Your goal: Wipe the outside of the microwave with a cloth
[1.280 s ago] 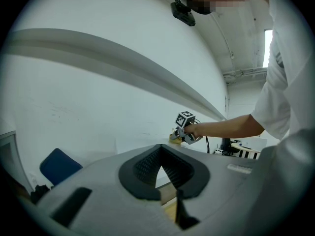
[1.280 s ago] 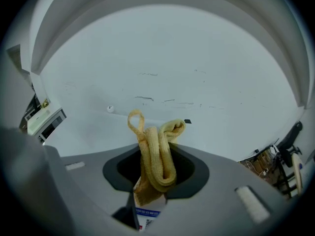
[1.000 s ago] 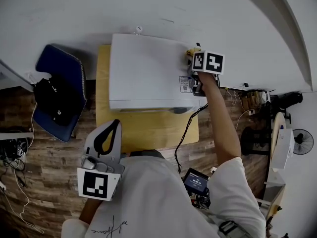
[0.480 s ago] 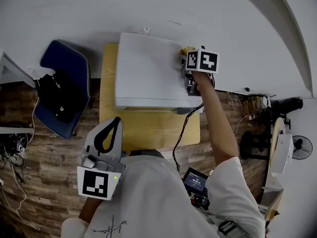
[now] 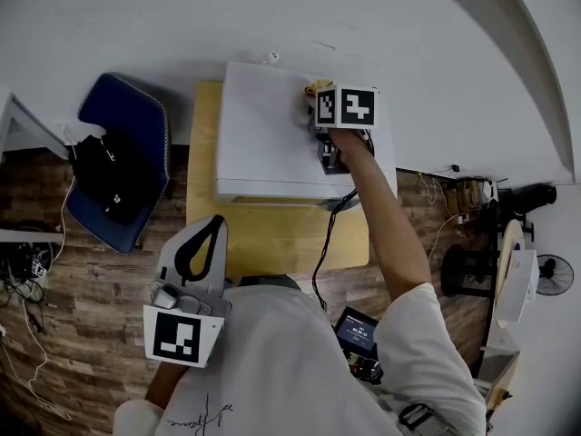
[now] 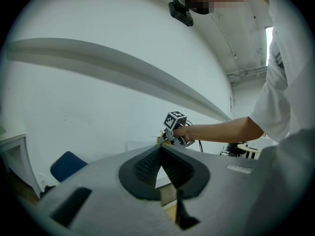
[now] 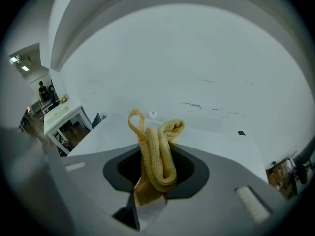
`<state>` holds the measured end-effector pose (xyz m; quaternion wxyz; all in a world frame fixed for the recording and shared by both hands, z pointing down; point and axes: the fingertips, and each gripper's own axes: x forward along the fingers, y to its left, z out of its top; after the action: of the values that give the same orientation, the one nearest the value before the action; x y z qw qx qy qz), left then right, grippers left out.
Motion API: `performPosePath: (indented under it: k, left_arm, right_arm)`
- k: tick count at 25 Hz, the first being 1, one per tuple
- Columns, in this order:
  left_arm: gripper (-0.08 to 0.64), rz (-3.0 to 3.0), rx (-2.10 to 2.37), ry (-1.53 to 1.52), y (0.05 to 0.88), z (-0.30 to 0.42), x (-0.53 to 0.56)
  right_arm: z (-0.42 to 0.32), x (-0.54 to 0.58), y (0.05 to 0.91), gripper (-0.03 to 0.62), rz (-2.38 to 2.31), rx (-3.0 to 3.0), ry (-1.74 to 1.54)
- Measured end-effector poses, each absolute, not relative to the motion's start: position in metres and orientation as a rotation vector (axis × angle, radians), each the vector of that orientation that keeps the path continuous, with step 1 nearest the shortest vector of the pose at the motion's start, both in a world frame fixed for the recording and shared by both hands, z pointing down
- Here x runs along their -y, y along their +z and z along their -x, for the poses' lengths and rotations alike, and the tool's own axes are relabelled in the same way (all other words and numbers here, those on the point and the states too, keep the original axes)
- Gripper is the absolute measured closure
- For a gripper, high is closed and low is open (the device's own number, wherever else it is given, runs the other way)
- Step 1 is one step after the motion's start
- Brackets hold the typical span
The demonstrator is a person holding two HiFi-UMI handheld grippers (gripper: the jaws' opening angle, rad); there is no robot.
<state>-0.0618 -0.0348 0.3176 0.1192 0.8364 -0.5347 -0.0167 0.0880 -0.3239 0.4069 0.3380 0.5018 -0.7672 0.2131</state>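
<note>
Cloth [image 7: 156, 156] – yellow, folded into a thick wad – is clamped between the jaws of the right gripper [image 7: 150, 193], with a loop sticking up past the tips. It sits over the microwave [image 5: 268, 139], on the rear right part of the white top panel; whether it touches the panel is not clear. The microwave's door side faces the person and its back is close to the white wall [image 5: 182, 16]. A small white round thing [image 7: 152, 114] sits by the microwave's back edge.

The microwave stands on a yellow wooden table [image 5: 272, 234], bare wood showing in front of it and to its left. A black cable [image 5: 327, 234] runs from the right gripper across the front of the microwave and the table.

Left gripper [image 5: 216, 221] is held back in front of the microwave, near the person's body – jaws together, nothing in them. A blue chair [image 5: 127, 125] with a black bag [image 5: 109, 180] on it stands left of the microwave, on the wood floor [image 5: 73, 334].
</note>
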Motion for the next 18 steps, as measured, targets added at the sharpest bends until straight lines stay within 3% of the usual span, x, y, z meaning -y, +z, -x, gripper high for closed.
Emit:
performPosePath:
  k: [18]
  left_arm:
    - [0.571, -2.377, 1.649, -0.050, 0.322, 0.083, 0.024]
  right_arm:
    - [-0.005, 0.314, 0.409, 0.474, -1.148, 2.096, 0.560]
